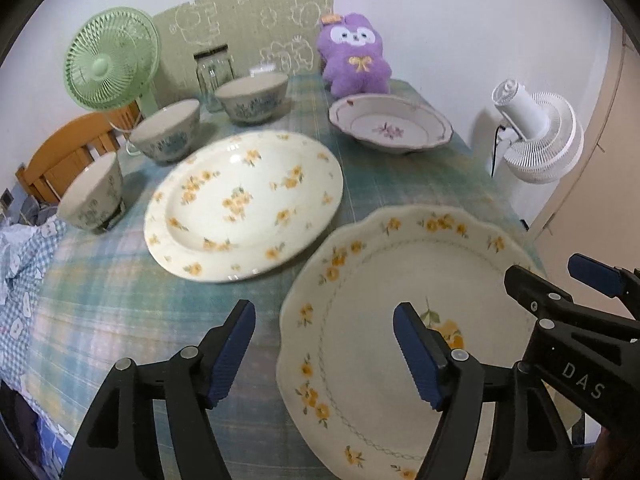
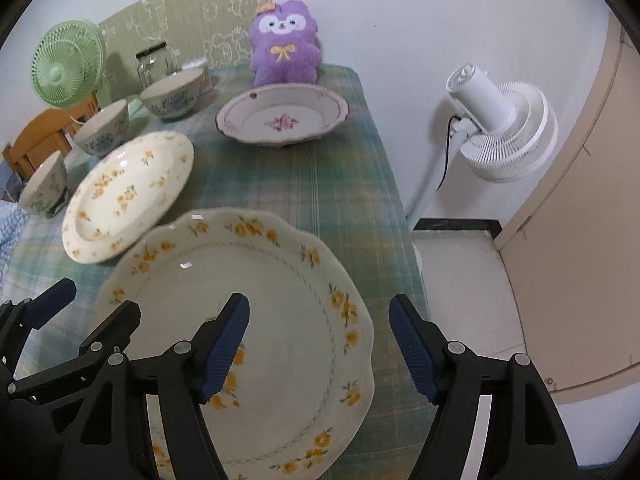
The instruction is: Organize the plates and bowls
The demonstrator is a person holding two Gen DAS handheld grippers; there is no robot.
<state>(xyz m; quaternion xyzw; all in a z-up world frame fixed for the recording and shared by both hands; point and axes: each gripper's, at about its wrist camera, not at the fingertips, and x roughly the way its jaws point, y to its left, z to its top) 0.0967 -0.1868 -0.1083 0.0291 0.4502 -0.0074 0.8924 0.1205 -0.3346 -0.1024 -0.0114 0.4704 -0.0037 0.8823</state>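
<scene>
Hovering over the scalloped plate (image 2: 280, 320) at the near end of the table (image 2: 320, 184), my left gripper (image 1: 324, 350) and right gripper (image 2: 318, 346) both gape wide, gripping nothing. Beyond it lies the round flowered plate (image 1: 244, 208), then the pink-flowered dish (image 2: 282, 118); three bowls (image 1: 166, 130) line the left side

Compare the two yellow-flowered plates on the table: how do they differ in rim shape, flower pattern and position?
The near plate has a scalloped, wavy rim; the far plate has a smooth round one. The near plate's flowers follow the rim, with a chain ring inside and one central spray; the far plate's are scattered all over. The near plate lies beneath the grippers; the far plate lies beside the bowls. Both are cream.
</scene>
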